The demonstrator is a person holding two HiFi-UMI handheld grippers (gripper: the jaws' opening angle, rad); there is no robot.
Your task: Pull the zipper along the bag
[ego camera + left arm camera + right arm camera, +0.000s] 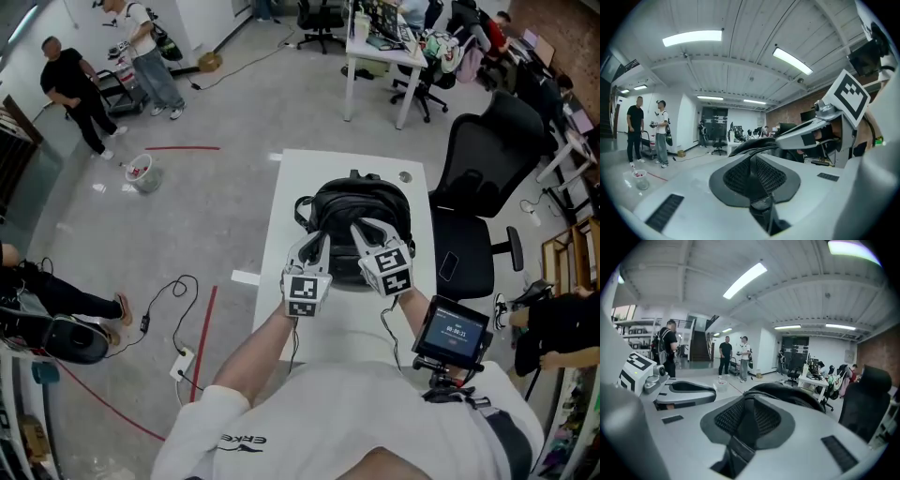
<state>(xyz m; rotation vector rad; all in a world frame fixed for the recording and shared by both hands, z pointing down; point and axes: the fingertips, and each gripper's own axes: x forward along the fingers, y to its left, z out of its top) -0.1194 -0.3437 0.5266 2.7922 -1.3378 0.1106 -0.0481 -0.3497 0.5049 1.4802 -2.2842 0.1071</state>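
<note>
Two tools are over the near half of the bag (364,199), a black backpack lying mid-desk with its carry handle toward 12 o'clock. The left tool (314,242) is at the bag's 7 o'clock side. The right tool (368,230) is just beside it at about 6 o'clock. Both point away from the person.

In each gripper view the jaws are pressed together, with only a dark seam between the meshed pads. I cannot make out a zipper tab or any cloth pinched in either one. The zipper itself is lost in the black fabric, so I cannot tell whether it is open or closed.

My reading is that this fits two stages: the tools coming to the tab before a run, or resting on the bag at the end of one. Any pull along the track would want one tool steadying the soft fabric. The other would need to keep the tab in line with the teeth, since the fabric would likely bunch.

The bag takes up most of the width of the desk (305,178). Bare desk lies at 6 and 12 o'clock. A black chair (487,169) crowds the edge at 3 o'clock, and a small screen (455,333) sits at 5 o'clock by the right forearm. At 9 o'clock there is open floor.
</note>
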